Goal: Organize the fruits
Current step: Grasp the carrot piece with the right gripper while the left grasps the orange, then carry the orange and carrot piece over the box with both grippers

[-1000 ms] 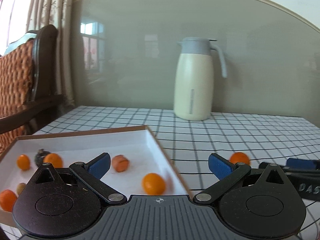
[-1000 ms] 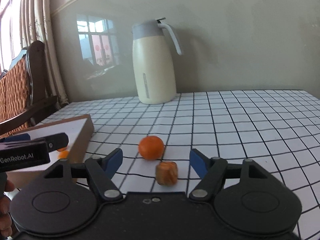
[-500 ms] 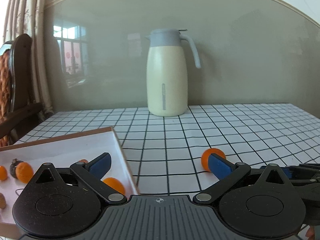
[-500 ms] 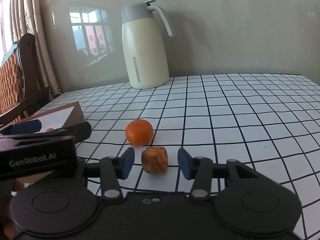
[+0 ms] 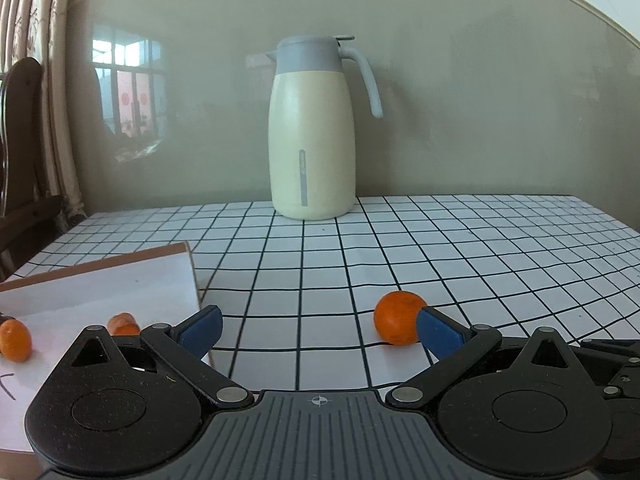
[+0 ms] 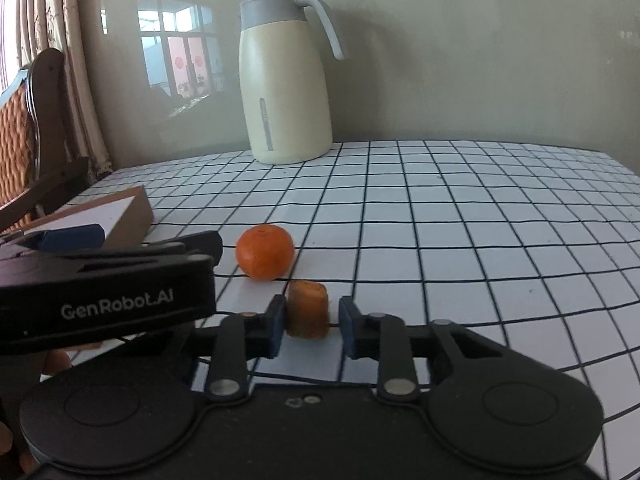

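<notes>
A small orange (image 5: pixel 398 322) lies on the checked tablecloth, just left of my left gripper's right fingertip; it also shows in the right wrist view (image 6: pixel 265 257). My left gripper (image 5: pixel 318 330) is open and empty. A brown carrot chunk (image 6: pixel 307 314) stands between the pads of my right gripper (image 6: pixel 309 323), which has narrowed around it; the left pad touches it and a small gap shows on the right. The white tray (image 5: pixel 100 284) at left holds an orange (image 5: pixel 15 339) and a carrot piece (image 5: pixel 123 323).
A cream thermos jug (image 5: pixel 312 132) stands at the back of the table against the wall. A wooden chair (image 6: pixel 36 128) is at the left edge. The left gripper's body (image 6: pixel 104 292) sits close to the left of my right gripper.
My left gripper swung right, away from the tray, toward the loose orange. My right gripper moved forward over the carrot chunk and its fingers closed in around it.
</notes>
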A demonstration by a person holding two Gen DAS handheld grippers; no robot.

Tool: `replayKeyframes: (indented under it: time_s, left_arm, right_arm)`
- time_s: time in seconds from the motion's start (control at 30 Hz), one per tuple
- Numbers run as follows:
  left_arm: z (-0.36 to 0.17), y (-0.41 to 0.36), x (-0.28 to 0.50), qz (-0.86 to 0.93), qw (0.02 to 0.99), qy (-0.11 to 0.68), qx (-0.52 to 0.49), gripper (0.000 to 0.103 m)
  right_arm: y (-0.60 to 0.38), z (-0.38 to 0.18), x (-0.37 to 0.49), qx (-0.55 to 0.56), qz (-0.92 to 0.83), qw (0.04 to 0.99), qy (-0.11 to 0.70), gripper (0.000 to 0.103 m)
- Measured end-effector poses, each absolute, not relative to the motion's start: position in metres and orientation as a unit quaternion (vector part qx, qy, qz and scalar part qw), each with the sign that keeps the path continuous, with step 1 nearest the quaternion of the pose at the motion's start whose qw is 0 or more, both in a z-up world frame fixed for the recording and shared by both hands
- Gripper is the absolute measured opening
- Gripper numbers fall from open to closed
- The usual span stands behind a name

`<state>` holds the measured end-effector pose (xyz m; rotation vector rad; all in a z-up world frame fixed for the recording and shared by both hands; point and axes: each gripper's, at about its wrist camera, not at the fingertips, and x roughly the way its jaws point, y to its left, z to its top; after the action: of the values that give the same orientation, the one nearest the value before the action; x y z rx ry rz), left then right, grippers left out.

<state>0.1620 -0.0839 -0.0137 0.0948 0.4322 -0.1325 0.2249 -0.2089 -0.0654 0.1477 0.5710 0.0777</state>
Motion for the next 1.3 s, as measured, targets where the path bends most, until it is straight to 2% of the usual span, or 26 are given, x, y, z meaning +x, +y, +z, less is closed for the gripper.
replayKeyframes:
  time_s: [0.03,0.57,0.63,0.67,0.7,0.87,1.03,1.1,1.13,1.3]
  left_arm:
    - [-0.015,-0.086,0.163,-0.067,0.973,0.215,0.047,0.103]
    - [-0.027,-0.116,0.183,-0.093,0.966,0.238,0.032,0.103]
    - [-0.028,-0.120,0.187,-0.090,0.965,0.244,0.032,0.094]
    - [-0.029,-0.122,0.190,-0.092,0.963,0.250,0.033,0.085]
    - [-0.030,-0.123,0.192,-0.094,0.961,0.258,0.030,0.080]
    - [-0.035,-0.129,0.201,-0.098,0.957,0.272,0.025,0.063]
    - [-0.038,-0.137,0.206,-0.112,0.952,0.282,0.029,0.055]
    - [-0.039,-0.139,0.208,-0.113,0.950,0.289,0.032,0.044]
    - [-0.039,-0.139,0.208,-0.112,0.950,0.291,0.030,0.042]
    - [-0.039,-0.139,0.205,-0.115,0.950,0.287,0.032,0.040]
  right_arm:
    - [-0.211,-0.066,0.226,0.075,0.037,0.956,0.281,0.014]
    - [-0.274,-0.069,0.227,0.130,-0.042,0.951,0.276,0.014]
    - [-0.278,-0.069,0.228,0.134,-0.046,0.951,0.276,0.014]
    - [-0.279,-0.070,0.229,0.135,-0.047,0.951,0.276,0.014]
    - [-0.279,-0.070,0.229,0.135,-0.047,0.951,0.275,0.014]
    - [-0.283,-0.071,0.230,0.139,-0.050,0.950,0.275,0.014]
    - [-0.285,-0.070,0.232,0.143,-0.049,0.949,0.276,0.014]
    - [-0.285,-0.070,0.233,0.143,-0.048,0.949,0.276,0.014]
    - [-0.285,-0.070,0.234,0.143,-0.048,0.949,0.277,0.014]
    - [-0.284,-0.069,0.234,0.143,-0.045,0.949,0.279,0.014]
